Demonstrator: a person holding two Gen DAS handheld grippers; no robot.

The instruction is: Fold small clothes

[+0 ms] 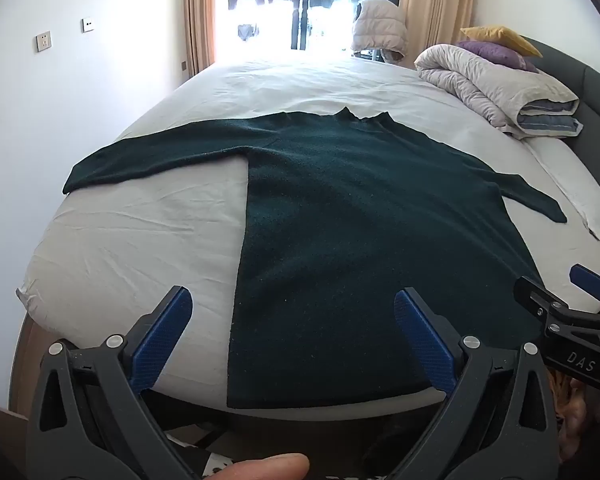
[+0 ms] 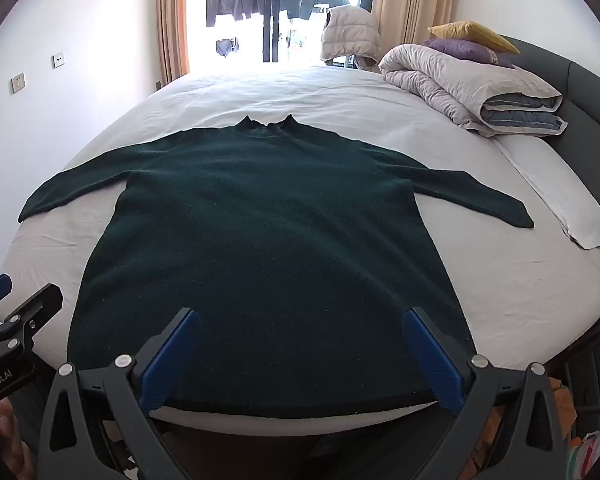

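A dark green long-sleeved sweater [image 1: 340, 216] [image 2: 268, 232] lies flat on the white bed sheet [image 1: 140, 232] [image 2: 500, 280], collar toward the window, both sleeves spread out to the sides, hem at the near bed edge. My left gripper [image 1: 292, 300] hovers open over the hem's left part, nothing between its blue pads. My right gripper [image 2: 300, 320] hovers open above the hem's middle, also empty. In the left wrist view the right gripper [image 1: 572, 292] shows at the right edge; in the right wrist view the left gripper [image 2: 16, 296] shows at the left edge.
A rolled grey duvet [image 1: 496, 84] [image 2: 472, 88] with purple and yellow pillows [image 2: 468, 40] lies at the far right by the dark headboard [image 2: 580, 92]. A folded white cloth [image 2: 572, 208] lies right of the sweater's sleeve. A puffy vest [image 2: 352, 32] hangs by the bright window.
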